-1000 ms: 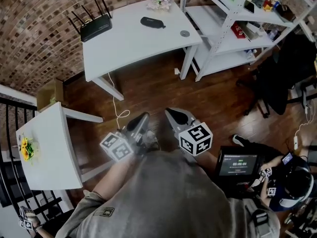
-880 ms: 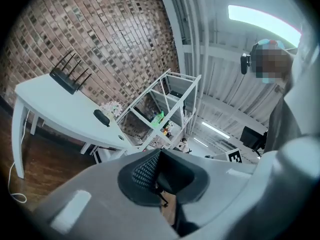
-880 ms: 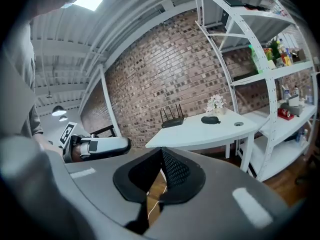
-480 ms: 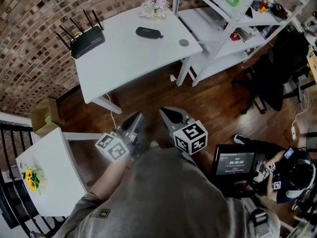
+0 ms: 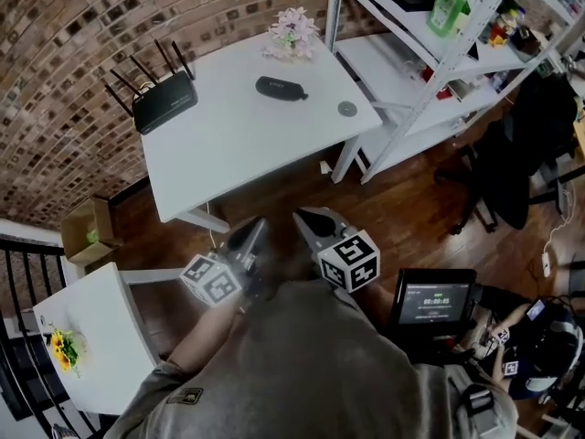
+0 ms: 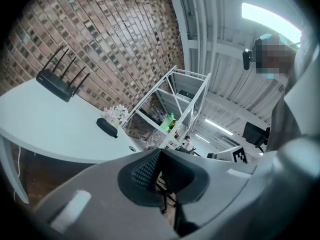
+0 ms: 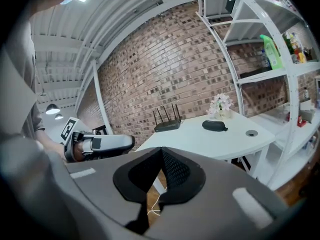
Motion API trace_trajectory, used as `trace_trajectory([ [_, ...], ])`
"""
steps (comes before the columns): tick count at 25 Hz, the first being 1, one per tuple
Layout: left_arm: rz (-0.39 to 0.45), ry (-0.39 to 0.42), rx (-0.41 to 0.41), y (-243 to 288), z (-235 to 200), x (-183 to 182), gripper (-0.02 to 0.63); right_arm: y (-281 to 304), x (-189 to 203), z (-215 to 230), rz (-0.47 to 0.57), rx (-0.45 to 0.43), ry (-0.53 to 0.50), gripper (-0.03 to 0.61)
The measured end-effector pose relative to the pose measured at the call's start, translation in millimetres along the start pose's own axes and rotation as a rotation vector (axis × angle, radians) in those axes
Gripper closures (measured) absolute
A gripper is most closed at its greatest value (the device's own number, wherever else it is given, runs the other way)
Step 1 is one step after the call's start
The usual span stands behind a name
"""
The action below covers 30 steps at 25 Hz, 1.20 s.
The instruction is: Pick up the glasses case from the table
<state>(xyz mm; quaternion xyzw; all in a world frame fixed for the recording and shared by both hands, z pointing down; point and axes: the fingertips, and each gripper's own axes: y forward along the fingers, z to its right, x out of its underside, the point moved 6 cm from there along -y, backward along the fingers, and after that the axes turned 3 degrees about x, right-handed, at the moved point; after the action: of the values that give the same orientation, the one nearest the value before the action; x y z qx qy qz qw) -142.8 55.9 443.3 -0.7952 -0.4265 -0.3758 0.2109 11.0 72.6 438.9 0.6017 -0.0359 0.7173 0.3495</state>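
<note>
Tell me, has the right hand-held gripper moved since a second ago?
Yes. The right hand-held gripper has come closer to the white table; less floor shows between them.

- The head view looks steeply down from above the person's shoulders, with the left gripper [image 5: 252, 233] and right gripper [image 5: 307, 220] close below and the table [image 5: 228, 140] and shelf rack [image 5: 411, 58] farther ahead
- The left gripper view looks along its own jaws from low down, well back from the table
- The right gripper view faces much the same way, with the left gripper at its left
- All three share the table top, router [image 5: 164, 101], glasses case [image 5: 281, 88] and shelf rack
</note>
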Motion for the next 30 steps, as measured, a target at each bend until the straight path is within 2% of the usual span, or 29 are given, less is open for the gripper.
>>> trace_trajectory([
  [5,0.007,0.035,-0.058,47.2,-29.5,-24.8,0.614,43.4,-23.8,49.5,-0.002,-0.056,-0.004,0.568],
  [9,0.01,0.059,-0.094,102.0,-60.9,-47.9,0.614,78.2,-57.5,104.1,0.025,-0.086,-0.009,0.568],
  [15,-0.029,0.094,-0.154,176.0,-83.2,-80.3,0.614,104.4,-93.5,178.6,0.017,-0.109,0.023,0.568],
  [20,-0.063,0.086,-0.193,221.9,-98.5,-87.5,0.614,120.6,-109.3,228.5,0.003,-0.114,0.049,0.568],
  [26,-0.104,0.052,-0.208,238.7,-111.8,-85.2,0.614,130.7,-109.5,252.3,-0.049,-0.083,0.064,0.568],
  [30,-0.106,0.042,-0.208,243.3,-129.4,-90.4,0.614,145.2,-114.0,258.5,-0.087,-0.065,0.015,0.568],
])
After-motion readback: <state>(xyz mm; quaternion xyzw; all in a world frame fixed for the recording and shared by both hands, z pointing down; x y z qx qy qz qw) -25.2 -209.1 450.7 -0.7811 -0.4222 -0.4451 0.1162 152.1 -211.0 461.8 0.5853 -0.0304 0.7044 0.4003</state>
